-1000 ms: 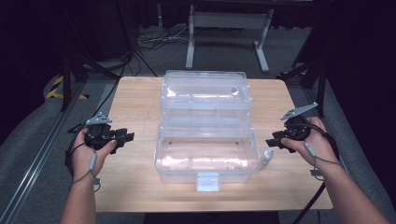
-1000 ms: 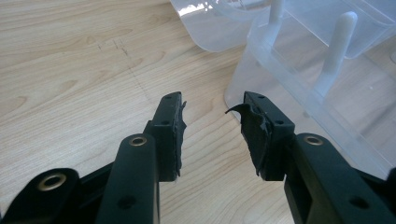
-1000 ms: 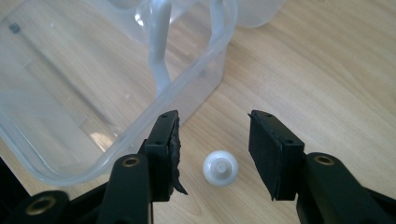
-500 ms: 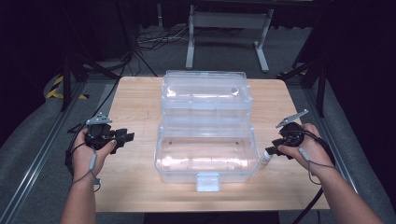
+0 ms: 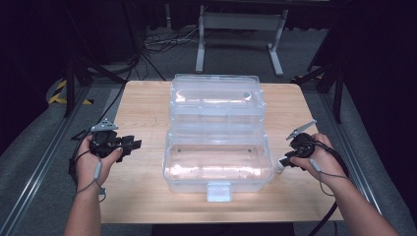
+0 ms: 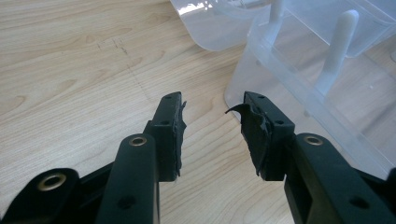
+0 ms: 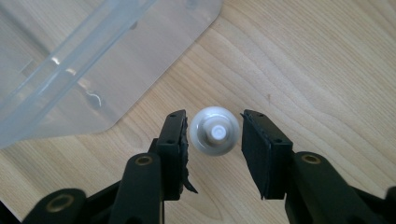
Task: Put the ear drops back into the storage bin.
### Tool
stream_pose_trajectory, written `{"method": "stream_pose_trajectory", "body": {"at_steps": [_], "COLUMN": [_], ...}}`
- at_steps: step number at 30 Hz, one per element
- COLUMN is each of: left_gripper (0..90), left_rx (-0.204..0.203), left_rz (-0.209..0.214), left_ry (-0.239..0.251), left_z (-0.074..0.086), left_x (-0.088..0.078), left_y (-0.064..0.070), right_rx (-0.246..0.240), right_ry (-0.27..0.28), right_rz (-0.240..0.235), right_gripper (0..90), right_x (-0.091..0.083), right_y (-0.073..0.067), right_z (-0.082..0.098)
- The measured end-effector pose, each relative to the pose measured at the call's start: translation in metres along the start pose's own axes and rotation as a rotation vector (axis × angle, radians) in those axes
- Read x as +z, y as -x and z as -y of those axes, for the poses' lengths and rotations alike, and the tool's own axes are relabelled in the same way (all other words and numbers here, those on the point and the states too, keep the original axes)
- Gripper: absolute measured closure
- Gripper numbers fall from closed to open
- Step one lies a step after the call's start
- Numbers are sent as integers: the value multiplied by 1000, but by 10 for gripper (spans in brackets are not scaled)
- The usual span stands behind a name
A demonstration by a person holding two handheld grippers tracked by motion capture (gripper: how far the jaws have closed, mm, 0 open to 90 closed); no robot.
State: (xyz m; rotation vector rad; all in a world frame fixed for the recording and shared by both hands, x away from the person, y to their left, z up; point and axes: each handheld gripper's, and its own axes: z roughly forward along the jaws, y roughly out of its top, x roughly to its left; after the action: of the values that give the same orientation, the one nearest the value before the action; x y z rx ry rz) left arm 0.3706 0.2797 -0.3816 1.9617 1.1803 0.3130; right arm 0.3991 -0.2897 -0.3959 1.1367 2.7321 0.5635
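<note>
Straddling white cap (image 7: 214, 135), jaws closing

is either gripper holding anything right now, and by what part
Nothing is held yet. The right gripper has just been closing around a small white bottle, which stands between its jaws, with small gaps on both sides. The left gripper is open and empty.

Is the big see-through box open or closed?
Open. The clear box has its lid swung back flat on the table, and you look straight into it.
</note>
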Motion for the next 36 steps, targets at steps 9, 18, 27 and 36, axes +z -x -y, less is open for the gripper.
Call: {"method": "stream_pose_trajectory", "body": {"at_steps": [9, 18, 27, 36], "left_gripper": [595, 595, 595, 595], "left_rx": [-5, -6, -5, -6], "left_rz": [1, 3, 3, 4], "left_ry": [-4, -4, -5, -5], "left_z": [0, 0, 0, 0], "left_x": [0, 0, 0, 0], "left_y": [0, -1, -1, -1], "right_rx": [-42, -54, -62, -69], "right_ry": [-30, -39, -16, 20], "right_rz": [17, 25, 28, 13], "right_gripper": [707, 716, 716, 716], "right_x": [6, 6, -9, -36], "right_y": [-1, -2, -2, -6], "right_z": [-1, -2, -6, -15]}}
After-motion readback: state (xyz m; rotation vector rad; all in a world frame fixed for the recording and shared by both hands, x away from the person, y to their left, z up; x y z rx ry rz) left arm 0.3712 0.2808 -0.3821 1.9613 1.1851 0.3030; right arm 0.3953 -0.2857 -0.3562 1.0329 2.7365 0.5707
